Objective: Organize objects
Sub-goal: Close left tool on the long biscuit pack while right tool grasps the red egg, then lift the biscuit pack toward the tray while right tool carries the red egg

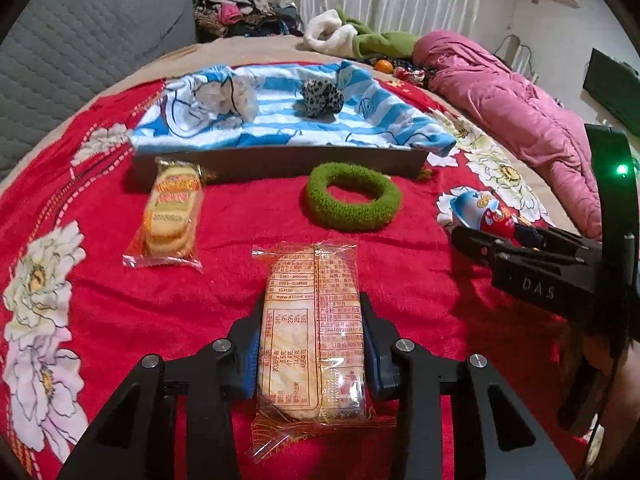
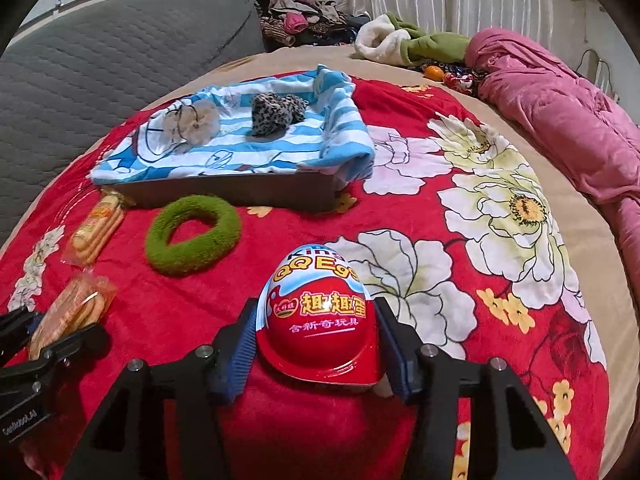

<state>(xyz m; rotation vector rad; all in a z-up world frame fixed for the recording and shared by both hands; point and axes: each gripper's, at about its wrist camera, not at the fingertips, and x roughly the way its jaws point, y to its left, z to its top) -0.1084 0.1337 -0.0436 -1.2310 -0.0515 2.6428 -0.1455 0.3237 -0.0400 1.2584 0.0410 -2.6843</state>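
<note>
My left gripper (image 1: 311, 344) is shut on a clear-wrapped biscuit pack (image 1: 312, 328), held over the red floral blanket; it also shows in the right wrist view (image 2: 72, 312). My right gripper (image 2: 320, 344) is shut on a red and white toy egg (image 2: 320, 320), seen at the right in the left wrist view (image 1: 486, 216). A second biscuit pack (image 1: 172, 216) and a green fuzzy ring (image 1: 354, 196) lie in front of a dark box (image 1: 280, 162) lined with blue striped cloth. A white scrunchie (image 1: 236, 94) and a leopard scrunchie (image 1: 322, 98) lie in the box.
The red blanket (image 1: 100, 240) covers a bed. A pink quilt (image 2: 560, 120) lies along the right side. A grey headboard (image 2: 100, 60) stands at the left. Loose clothes (image 2: 312, 16), a green-white garment (image 2: 400, 40) and an orange (image 2: 434, 72) lie at the far end.
</note>
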